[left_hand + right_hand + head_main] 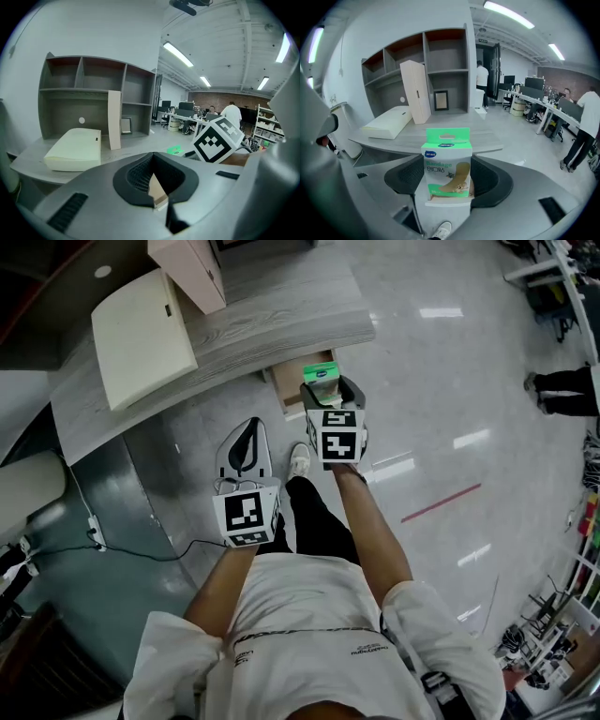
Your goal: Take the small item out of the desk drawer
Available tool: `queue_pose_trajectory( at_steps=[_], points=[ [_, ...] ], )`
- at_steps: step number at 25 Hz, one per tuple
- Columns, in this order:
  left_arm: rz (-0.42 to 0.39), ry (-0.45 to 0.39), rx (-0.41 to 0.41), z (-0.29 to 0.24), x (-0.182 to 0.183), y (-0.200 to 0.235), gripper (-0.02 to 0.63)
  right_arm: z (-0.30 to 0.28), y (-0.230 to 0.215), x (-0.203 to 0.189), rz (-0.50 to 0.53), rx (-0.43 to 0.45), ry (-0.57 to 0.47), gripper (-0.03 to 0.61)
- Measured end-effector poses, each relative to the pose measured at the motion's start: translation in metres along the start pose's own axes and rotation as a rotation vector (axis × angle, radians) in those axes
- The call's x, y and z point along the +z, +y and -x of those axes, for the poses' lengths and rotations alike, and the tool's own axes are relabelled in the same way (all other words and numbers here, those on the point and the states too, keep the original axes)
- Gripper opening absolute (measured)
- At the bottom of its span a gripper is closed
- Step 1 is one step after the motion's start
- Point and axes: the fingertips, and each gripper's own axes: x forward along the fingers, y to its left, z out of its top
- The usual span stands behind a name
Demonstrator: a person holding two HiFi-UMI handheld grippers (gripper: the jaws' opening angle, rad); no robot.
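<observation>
My right gripper is shut on a small green-and-white bandage box, held upright just off the desk's front edge. In the right gripper view the bandage box stands between the dark pads, and the right gripper clamps its lower half. Under the grey wooden desk an open wood-coloured drawer shows beside the box. My left gripper hangs lower and to the left, over the floor, jaws together with nothing in them. The left gripper also looks shut in its own view.
On the desk lie a flat cream case and an upright pale panel, with a grey shelf unit behind. A black cable runs on the floor at left. A person's legs stand far right.
</observation>
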Motion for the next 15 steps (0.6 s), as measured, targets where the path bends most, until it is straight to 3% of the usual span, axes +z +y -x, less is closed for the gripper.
queue_pose_trajectory(
  at_steps=[15],
  points=[
    [-0.02,-0.068,-0.028,0.062,0.063,-0.015,0.015,0.13,0.014,0.065,-0.03,-0.012,-0.204,0.328]
  ],
)
